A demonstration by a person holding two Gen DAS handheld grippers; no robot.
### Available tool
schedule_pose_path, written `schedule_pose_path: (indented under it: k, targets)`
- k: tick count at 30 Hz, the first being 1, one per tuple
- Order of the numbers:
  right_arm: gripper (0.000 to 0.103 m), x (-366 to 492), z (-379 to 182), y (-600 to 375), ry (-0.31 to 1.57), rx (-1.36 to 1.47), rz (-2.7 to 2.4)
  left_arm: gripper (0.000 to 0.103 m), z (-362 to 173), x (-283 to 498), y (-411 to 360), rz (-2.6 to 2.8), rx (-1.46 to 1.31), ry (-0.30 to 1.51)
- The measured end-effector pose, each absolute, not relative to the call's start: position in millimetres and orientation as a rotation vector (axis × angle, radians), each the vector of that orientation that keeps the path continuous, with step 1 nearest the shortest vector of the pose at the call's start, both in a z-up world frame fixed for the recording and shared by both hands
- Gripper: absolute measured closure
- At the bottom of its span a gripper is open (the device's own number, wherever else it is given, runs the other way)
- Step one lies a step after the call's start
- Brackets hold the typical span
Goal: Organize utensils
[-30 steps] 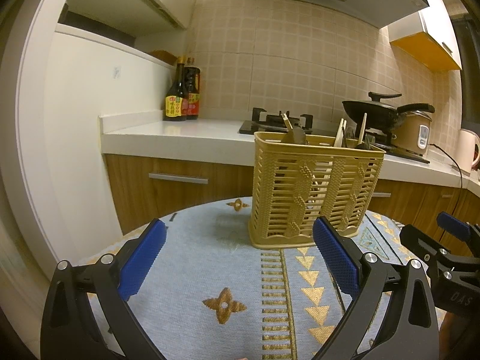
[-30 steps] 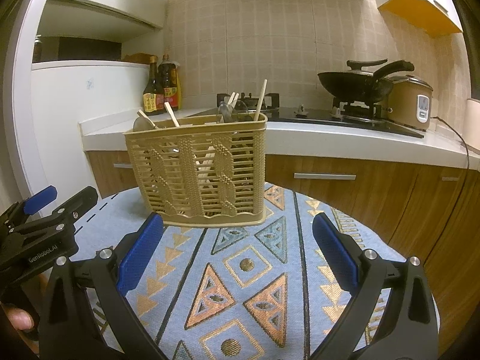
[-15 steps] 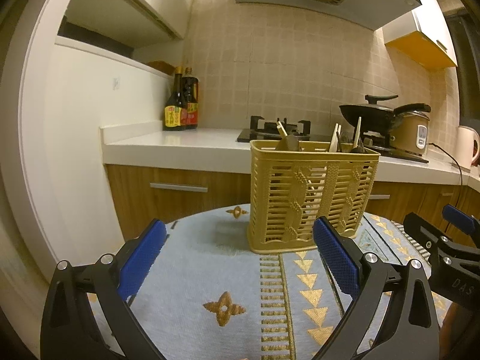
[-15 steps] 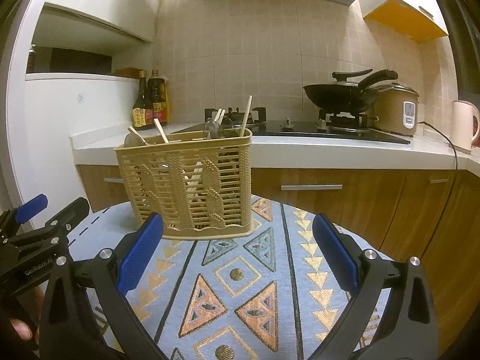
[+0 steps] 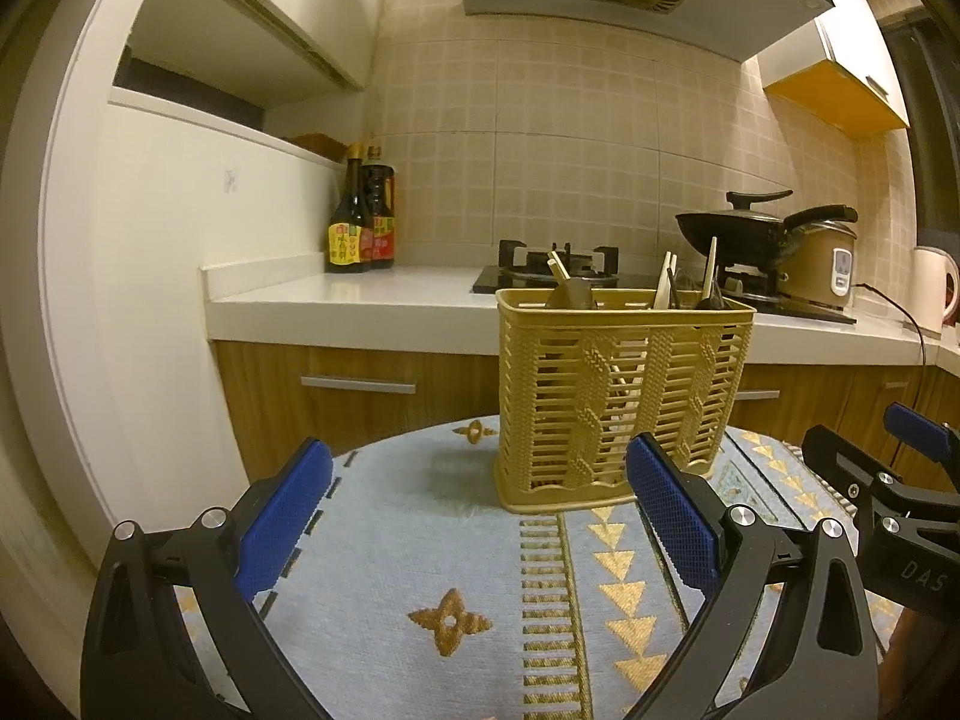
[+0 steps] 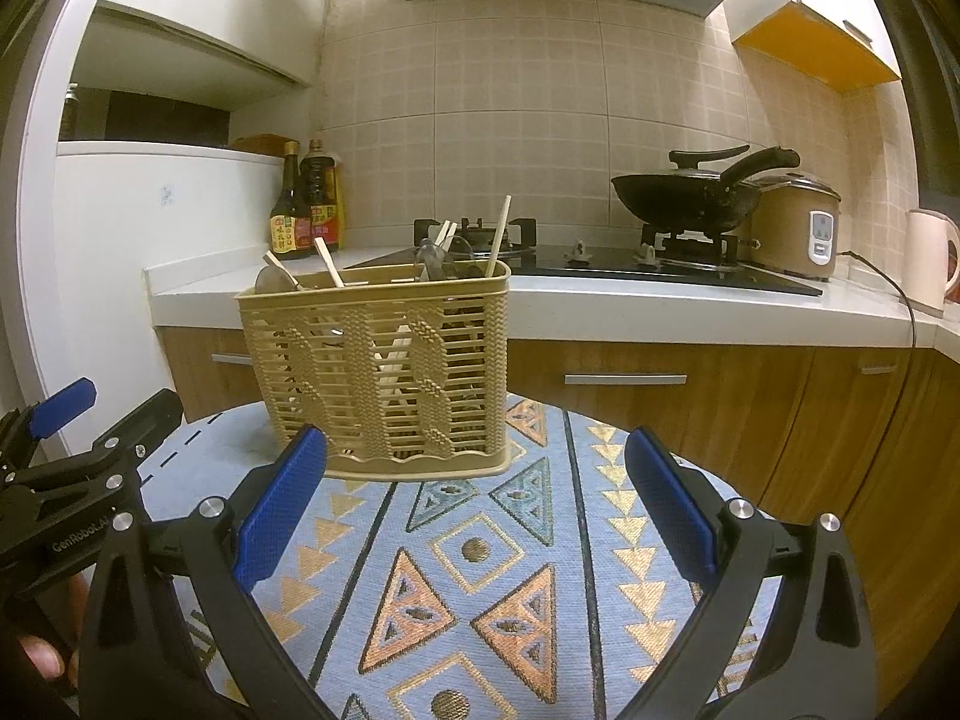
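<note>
A tan slatted utensil basket [image 5: 621,399] stands upright at the far side of a round table covered with a blue patterned cloth [image 5: 432,570]; it also shows in the right wrist view [image 6: 384,372]. Chopsticks [image 6: 498,237] and spoons [image 6: 273,279] stick up out of it. My left gripper [image 5: 480,516] is open and empty, a short way in front of the basket. My right gripper [image 6: 474,504] is open and empty, in front of and right of the basket.
A white kitchen counter [image 5: 336,300] runs behind the table, with two sauce bottles [image 5: 360,228], a gas hob, a black wok [image 6: 690,195], a rice cooker [image 6: 792,228] and a kettle [image 6: 930,258]. Wooden cabinet fronts stand just beyond the table edge.
Both grippers have pulled back a little and tilted upward, so the basket sits lower and farther in view. Both stay open and empty.
</note>
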State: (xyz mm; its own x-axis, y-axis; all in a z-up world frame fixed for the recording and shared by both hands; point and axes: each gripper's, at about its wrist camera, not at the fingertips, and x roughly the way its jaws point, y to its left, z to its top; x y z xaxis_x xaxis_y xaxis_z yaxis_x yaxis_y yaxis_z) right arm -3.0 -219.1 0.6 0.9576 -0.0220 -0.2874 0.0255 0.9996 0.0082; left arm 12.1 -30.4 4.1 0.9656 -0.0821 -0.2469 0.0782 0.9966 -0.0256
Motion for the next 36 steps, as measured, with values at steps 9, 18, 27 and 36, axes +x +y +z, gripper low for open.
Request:
schedule_pose_path:
  k: [9,18,27,36]
  targets:
    - [0.008,-0.8,0.9,-218.3,0.294,0.009,-0.031,0.008,4.2,11.4,-30.6,-0.083,-0.011,0.248]
    - [0.008,0.7,-0.1,-217.9,0.301,0.007,-0.028,0.008,3.9,11.9,-30.8,-0.086,-0.009,0.247]
    - [0.008,2.9,-1.7,-219.1,0.313,0.013,-0.029,0.008,3.3,14.4,-26.5,-0.077,-0.013,0.251]
    - [0.008,3.8,-2.5,-218.1,0.317,0.010,-0.026,0.008,4.1,14.9,-23.9,-0.051,0.015,0.235]
